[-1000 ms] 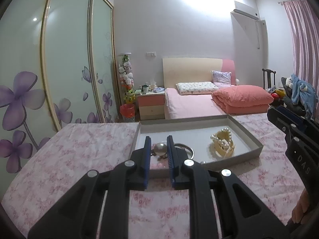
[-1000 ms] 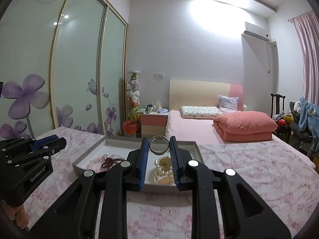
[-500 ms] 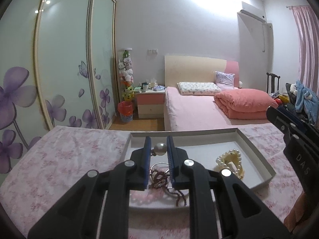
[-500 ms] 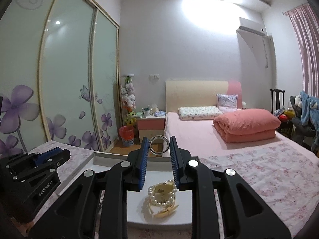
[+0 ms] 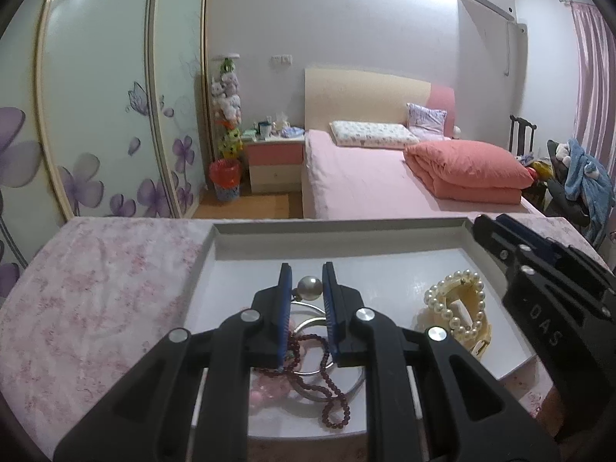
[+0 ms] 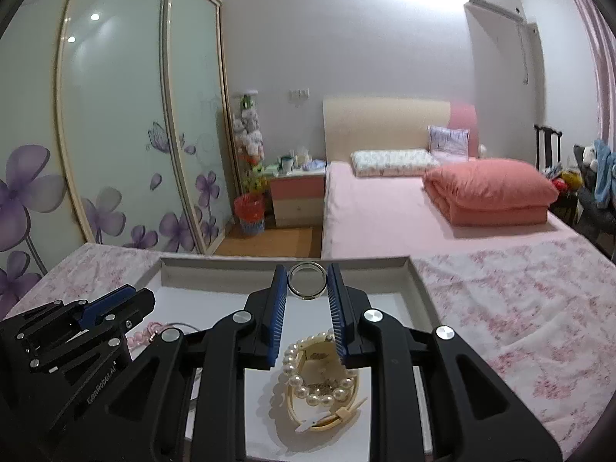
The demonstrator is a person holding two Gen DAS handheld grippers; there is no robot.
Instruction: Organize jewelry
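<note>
My left gripper (image 5: 307, 274) is shut on a pearl piece (image 5: 309, 287) and holds it over the grey tray (image 5: 338, 227). Under it lie silver bangles (image 5: 308, 321), a dark red bead string (image 5: 331, 396) and pink beads (image 5: 265, 390). A cream pearl hair clip (image 5: 460, 313) lies at the tray's right. My right gripper (image 6: 307, 274) is shut on a silver ring (image 6: 307, 280) above the same tray (image 6: 231, 263), with the pearl hair clip (image 6: 323, 385) below it. Each gripper shows in the other's view, the right (image 5: 539, 288) and the left (image 6: 77, 331).
The tray sits on a table with a pink floral cloth (image 5: 100, 288). Beyond it are a pink bed (image 5: 377, 181), a nightstand (image 5: 275, 161), a red bin (image 5: 224, 179) and sliding wardrobe doors (image 5: 107, 115). A chair with clothes (image 5: 577, 177) stands at the right.
Both grippers have moved forward and over the tray, still holding the pearl piece and the ring. The jewelry in the tray now lies beneath them.
</note>
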